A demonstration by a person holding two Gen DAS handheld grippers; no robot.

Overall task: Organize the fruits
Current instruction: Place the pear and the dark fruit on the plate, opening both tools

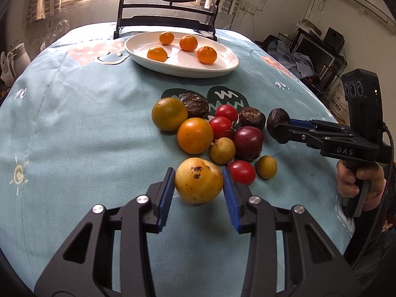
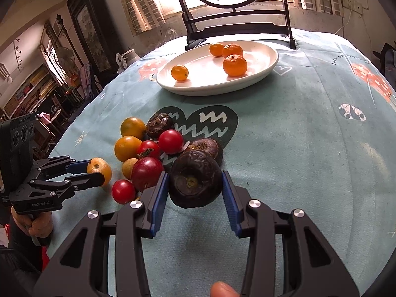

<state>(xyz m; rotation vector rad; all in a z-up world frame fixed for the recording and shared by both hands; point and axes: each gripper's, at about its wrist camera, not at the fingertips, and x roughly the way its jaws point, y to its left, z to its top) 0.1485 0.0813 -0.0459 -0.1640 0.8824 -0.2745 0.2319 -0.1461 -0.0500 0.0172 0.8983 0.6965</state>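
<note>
My left gripper (image 1: 198, 182) is shut on a spotted yellow pear (image 1: 198, 181), held just above the cloth; it also shows in the right wrist view (image 2: 97, 170). My right gripper (image 2: 195, 179) is shut on a dark water chestnut (image 2: 195, 179), seen at the right of the pile in the left wrist view (image 1: 278, 121). A pile of fruit lies mid-table: two oranges (image 1: 195, 135), red tomatoes (image 1: 242, 172), a dark red plum (image 1: 248, 143), small yellow-brown fruits (image 1: 222, 150) and two more chestnuts (image 1: 252, 117). A white oval plate (image 1: 222, 66) holds several mandarins (image 1: 206, 55).
The table has a light blue printed cloth (image 1: 86, 123). A black framed stand with a round painted panel (image 1: 170, 24) stands behind the plate at the far edge. Shelves and clutter lie beyond the table's right side (image 1: 319, 57).
</note>
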